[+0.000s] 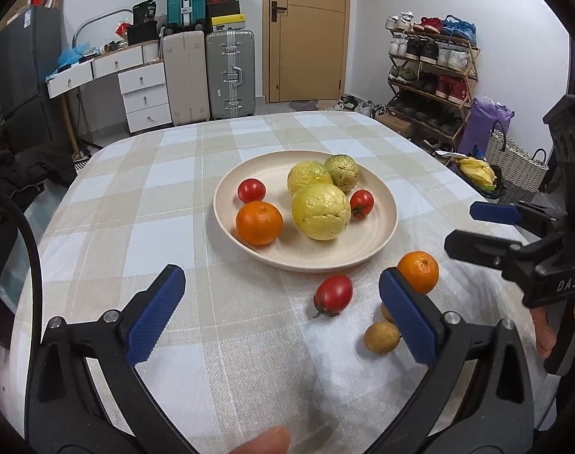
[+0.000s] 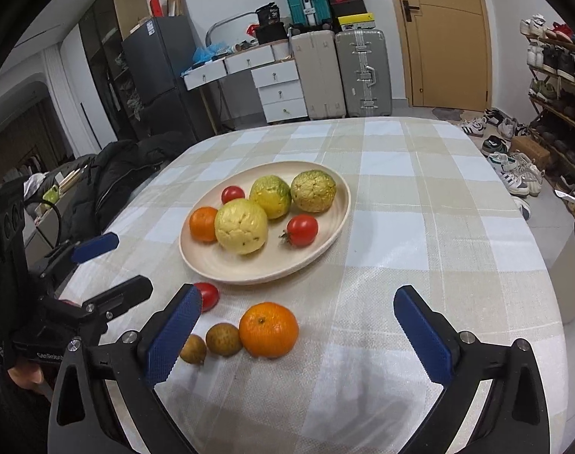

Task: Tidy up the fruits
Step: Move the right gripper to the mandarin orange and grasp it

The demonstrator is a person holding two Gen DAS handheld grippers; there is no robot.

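Observation:
A cream plate [image 1: 363, 253] [image 2: 208, 265] on the checked tablecloth holds three yellow-green guavas [image 1: 320, 212] [image 2: 241, 226], an orange [image 1: 259, 223] [image 2: 203, 224] and two tomatoes [image 1: 251, 190] [image 2: 302, 230]. In front of the plate lie a loose tomato [image 1: 333, 294] [image 2: 208, 296], a loose orange [image 1: 419, 269] [image 2: 269, 330] and two small brown fruits [image 1: 381, 336] [image 2: 223, 339]. My left gripper [image 1: 283, 314] is open and empty, the loose tomato between its fingers' lines. My right gripper [image 2: 298, 331] is open and empty, the loose orange between its fingers.
The table's far edge [image 1: 306, 113] faces suitcases [image 1: 230, 75], a white drawer unit [image 1: 143, 90] and a door. A shoe rack [image 1: 431, 75] and a basket [image 1: 514, 159] stand at the right. A dark jacket [image 2: 128, 174] lies left of the table.

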